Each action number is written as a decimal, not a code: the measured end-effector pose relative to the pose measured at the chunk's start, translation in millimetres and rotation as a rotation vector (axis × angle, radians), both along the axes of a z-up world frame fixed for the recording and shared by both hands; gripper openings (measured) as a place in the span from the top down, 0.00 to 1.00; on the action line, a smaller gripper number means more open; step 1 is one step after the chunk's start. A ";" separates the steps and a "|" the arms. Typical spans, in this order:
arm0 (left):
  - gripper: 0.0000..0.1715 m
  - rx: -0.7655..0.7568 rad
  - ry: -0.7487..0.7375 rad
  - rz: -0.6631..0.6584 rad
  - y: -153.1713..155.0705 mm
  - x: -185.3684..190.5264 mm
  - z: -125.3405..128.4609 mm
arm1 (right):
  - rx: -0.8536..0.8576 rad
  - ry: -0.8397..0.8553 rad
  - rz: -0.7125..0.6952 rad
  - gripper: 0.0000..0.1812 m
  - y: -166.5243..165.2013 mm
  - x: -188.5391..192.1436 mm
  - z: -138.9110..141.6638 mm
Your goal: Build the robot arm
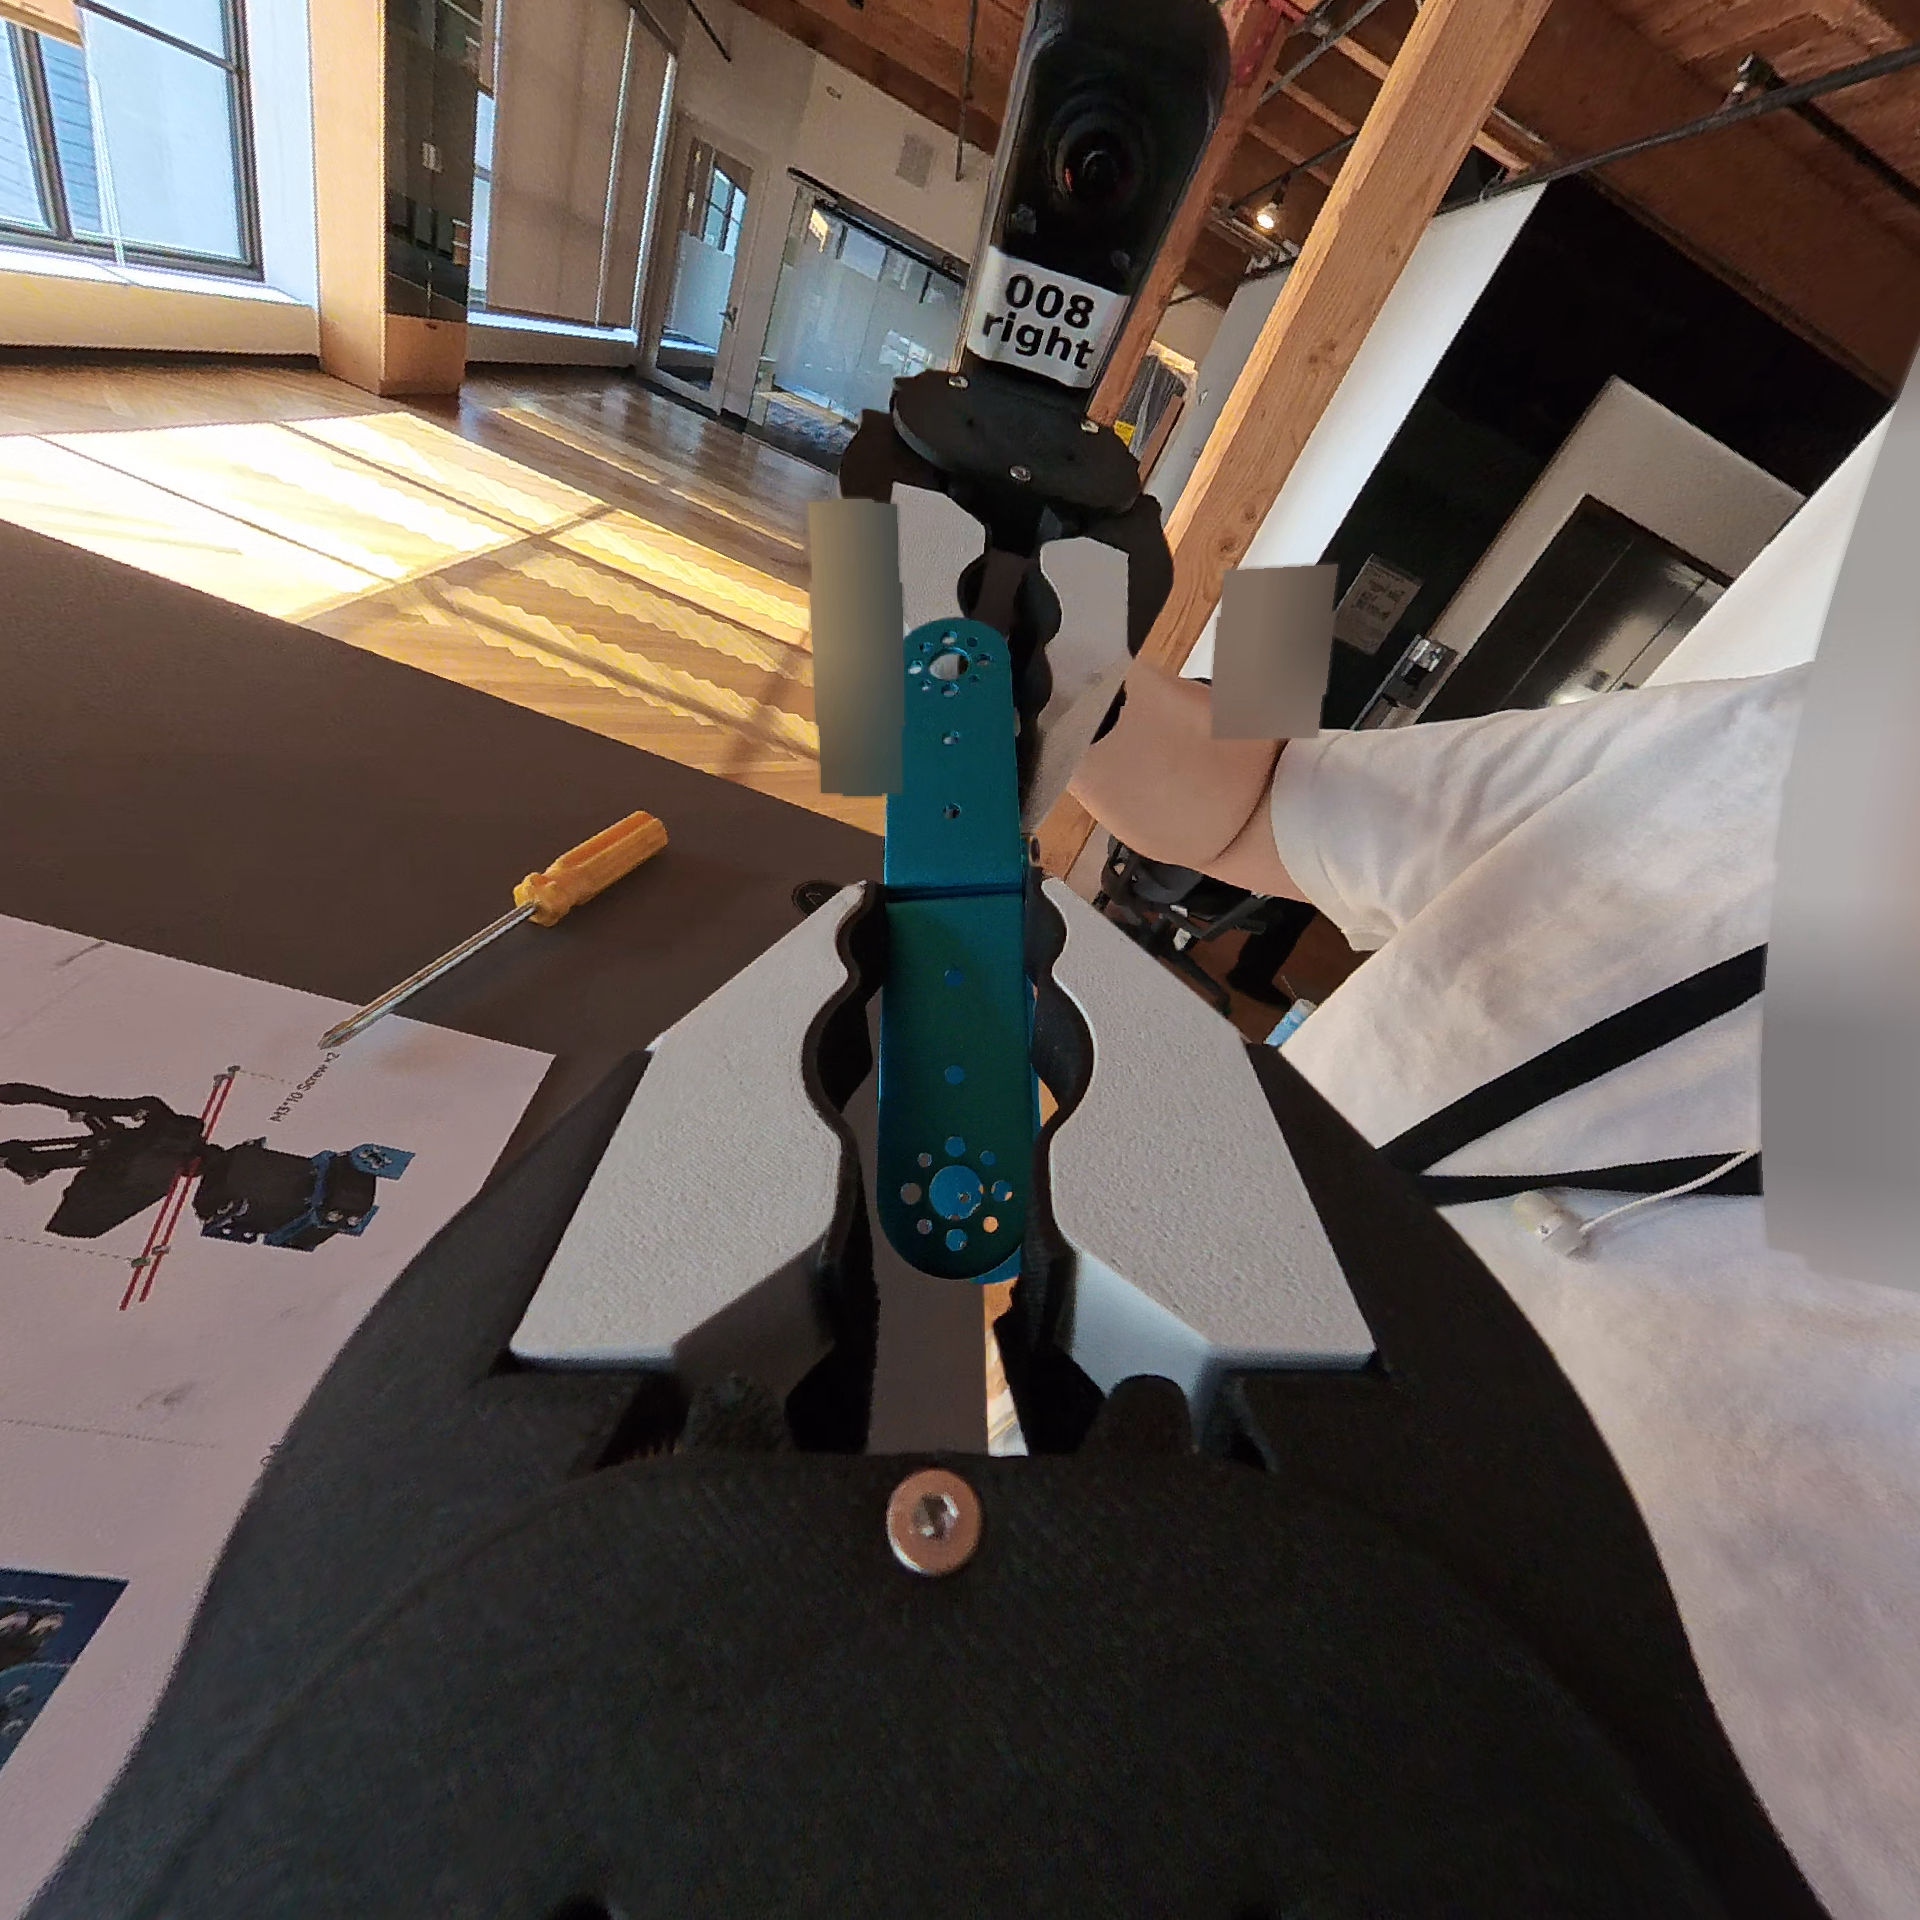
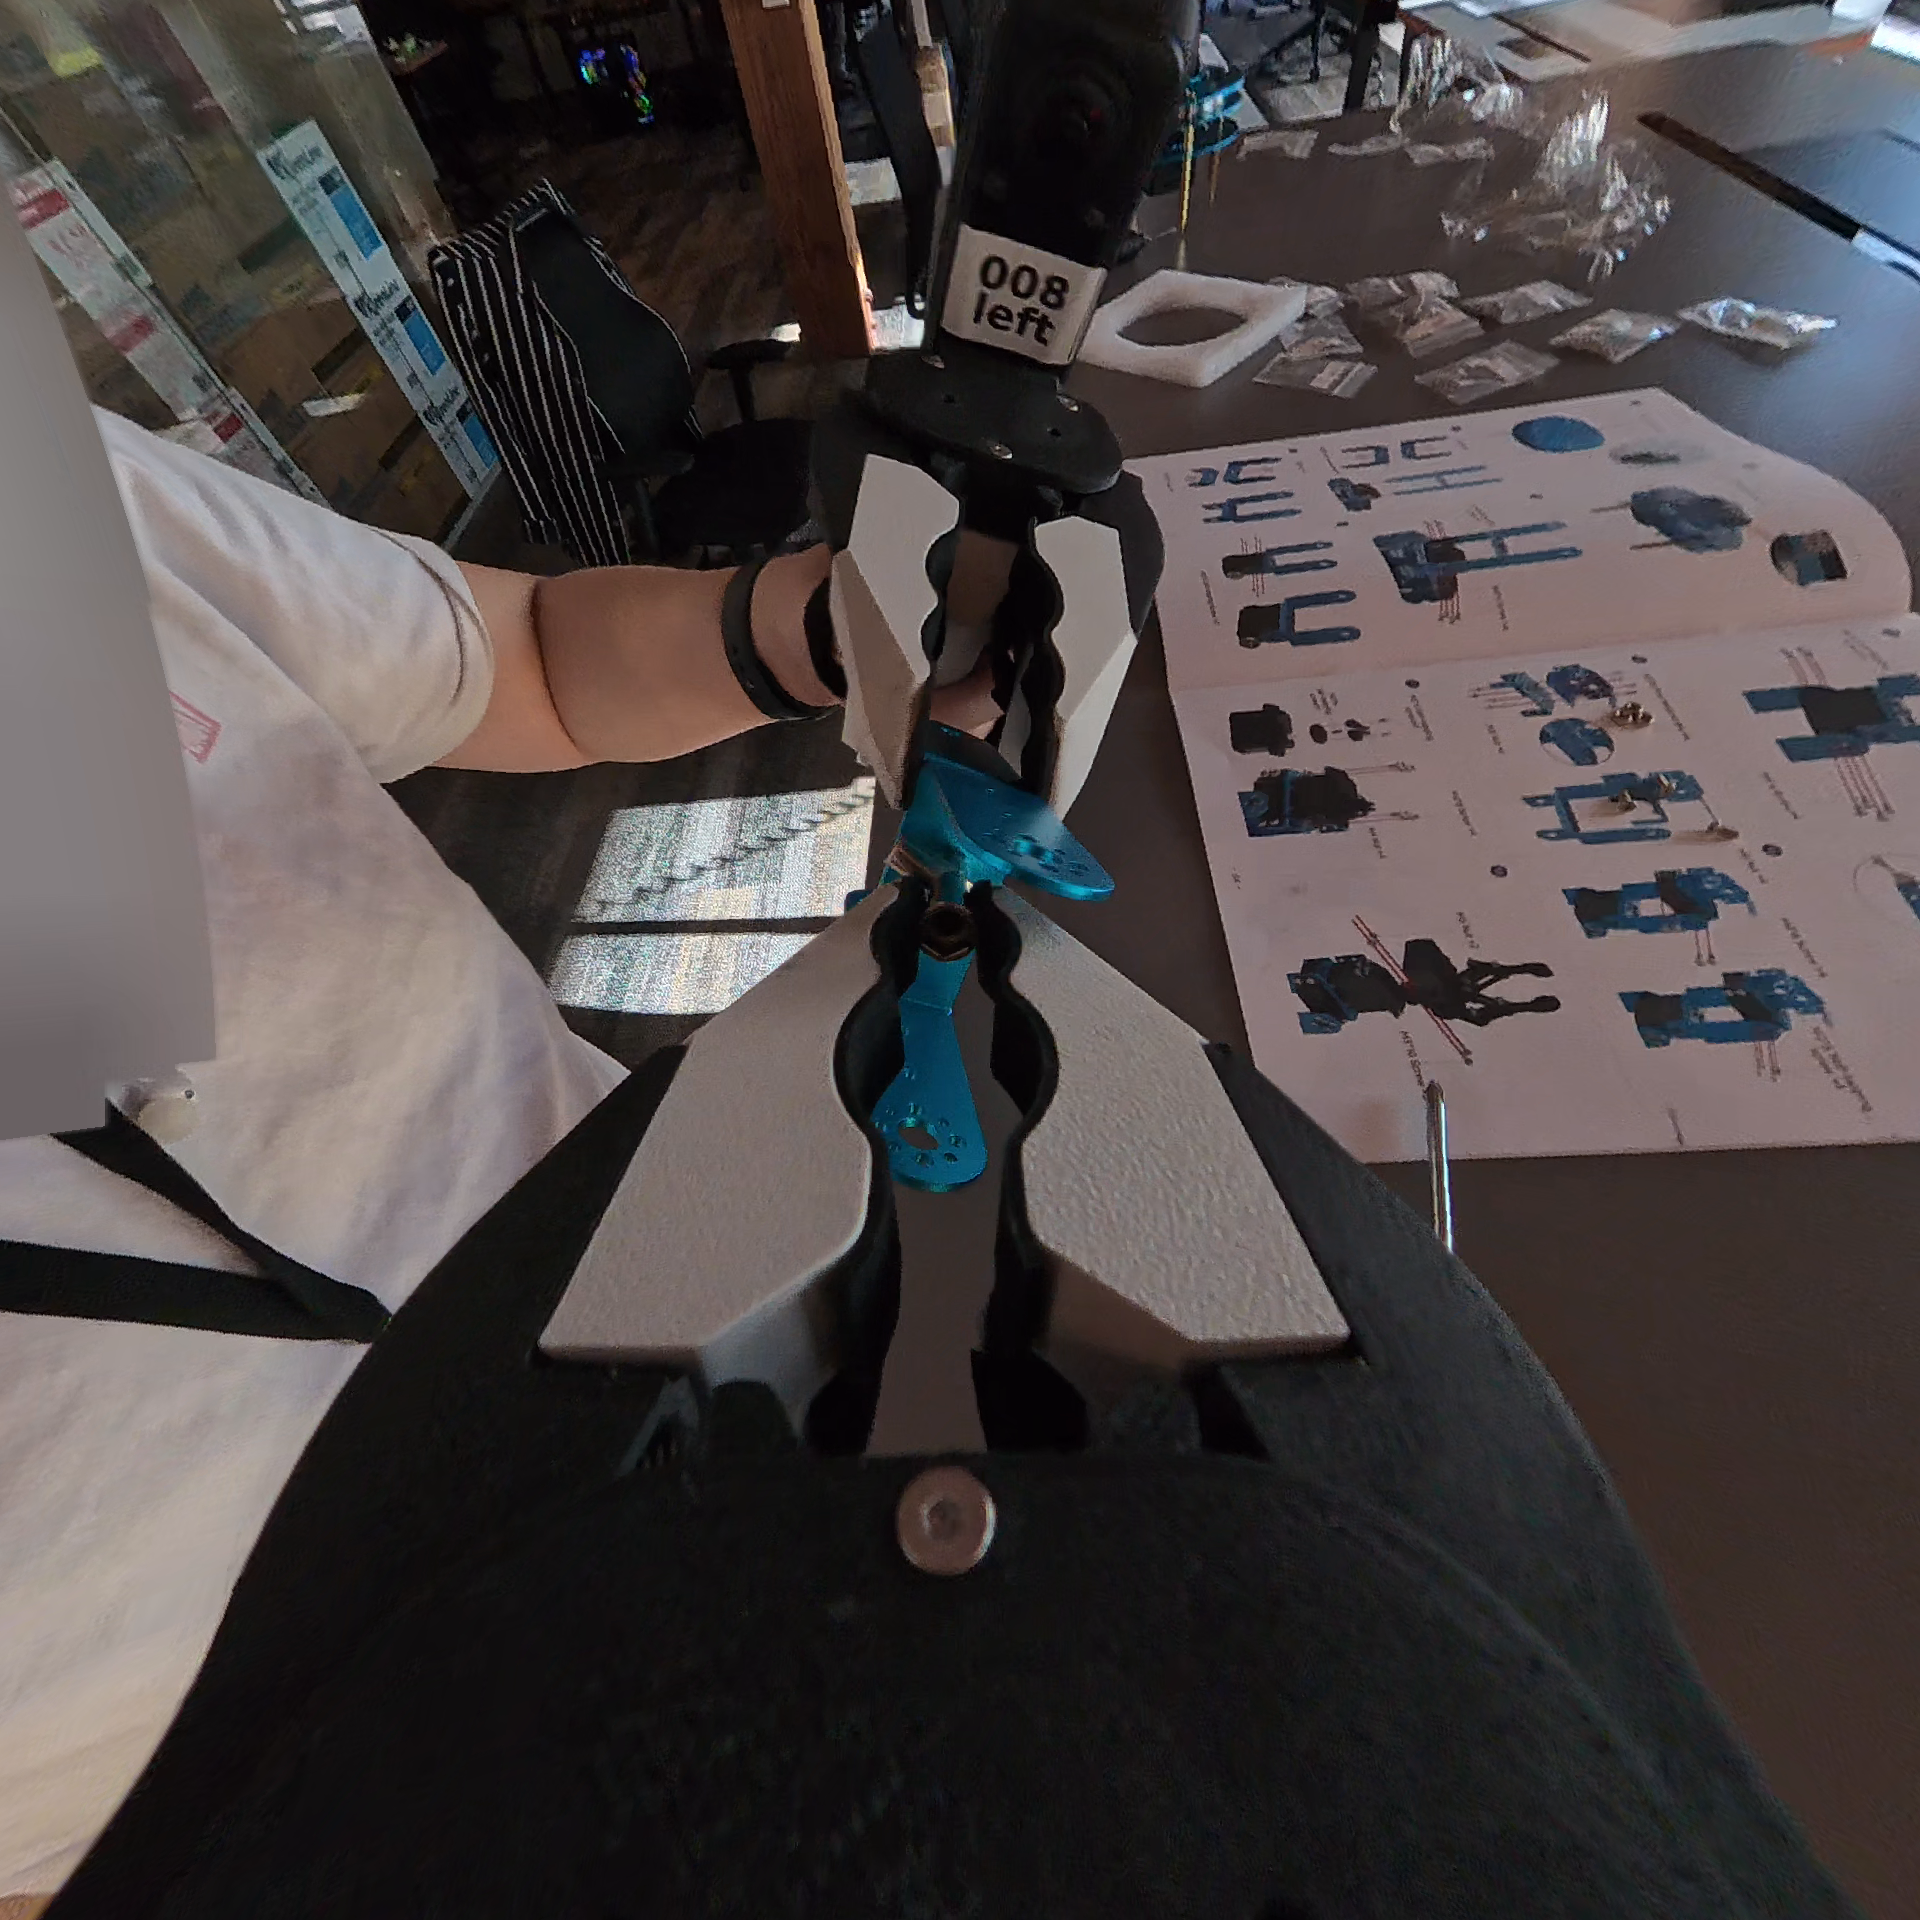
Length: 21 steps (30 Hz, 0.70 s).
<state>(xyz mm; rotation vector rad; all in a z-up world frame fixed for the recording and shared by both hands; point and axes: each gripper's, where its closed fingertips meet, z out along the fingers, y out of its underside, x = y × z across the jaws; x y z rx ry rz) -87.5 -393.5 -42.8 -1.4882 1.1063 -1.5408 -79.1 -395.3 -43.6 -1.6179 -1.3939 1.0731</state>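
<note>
My left gripper [image 1: 951, 904] is shut on a blue metal bracket [image 1: 954, 1091] with rings of small holes. The bracket bends at my fingertips and its far arm [image 1: 956, 748] rises toward my right gripper [image 1: 1023, 821], which faces me tip to tip. In the right wrist view my right gripper [image 2: 935, 904] is shut on a second blue bracket [image 2: 930, 1049]. A brass nut [image 2: 945, 920] sits at its tip, where it meets the bracket [image 2: 997, 831] held in the left gripper [image 2: 971, 758]. Both are held above the dark table [image 2: 1662, 1351].
A yellow-handled screwdriver [image 1: 582, 883] lies on the table [image 1: 260, 727] with its tip on an open instruction sheet [image 1: 260, 1195], which also shows in the right wrist view [image 2: 1558, 831]. A white foam frame [image 2: 1195, 322] and several small plastic bags [image 2: 1455, 343] lie farther back. A person's arms hold both grippers. Less than 4 cm separates the two grippers' tips.
</note>
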 end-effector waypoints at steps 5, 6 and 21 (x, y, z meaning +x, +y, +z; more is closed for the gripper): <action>0.85 0.002 0.007 0.007 -1.9 2.8 2.4 | 0.014 0.005 0.020 0.95 -3.1 1.2 2.9; 0.85 0.001 0.009 0.010 -1.9 3.7 3.0 | 0.016 0.005 0.023 0.95 -3.2 2.2 3.1; 0.85 0.018 -0.050 0.076 1.6 4.6 12.6 | -0.155 0.067 -0.046 0.95 2.9 5.5 5.0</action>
